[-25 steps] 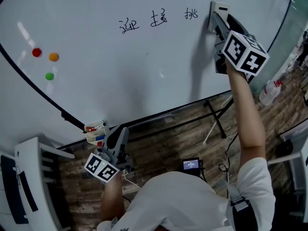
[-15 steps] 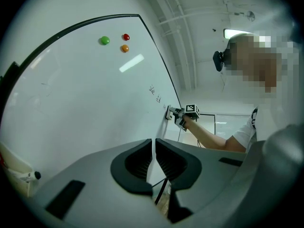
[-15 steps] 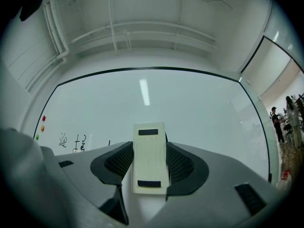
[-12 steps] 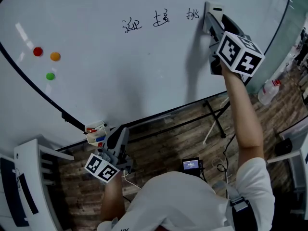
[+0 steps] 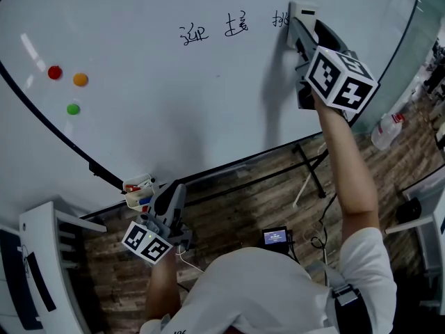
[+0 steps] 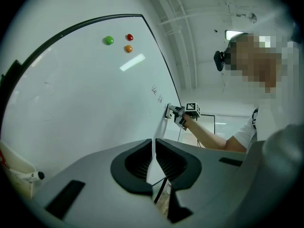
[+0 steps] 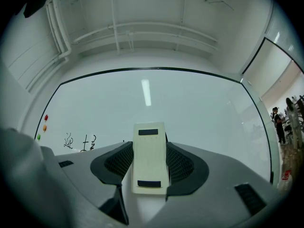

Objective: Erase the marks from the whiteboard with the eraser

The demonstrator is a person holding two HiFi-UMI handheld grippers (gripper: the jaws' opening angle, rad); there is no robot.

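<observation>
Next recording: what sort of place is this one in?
Likely an office or meeting room, perhaps a lab: a large whiteboard on a stand carries handwritten marks and coloured magnets, the right hand-held gripper holds an eraser up to it, and bare pipes run across the ceiling.

The left tool (image 6: 153, 148) has its jaws almost together with nothing between them. Beyond it, the whiteboard (image 6: 76, 103) carries three magnets (image 6: 128, 48) near its top edge. The right tool (image 6: 175, 113) holds the eraser (image 6: 168, 111) against it, just below the marks (image 6: 156, 93).
</observation>
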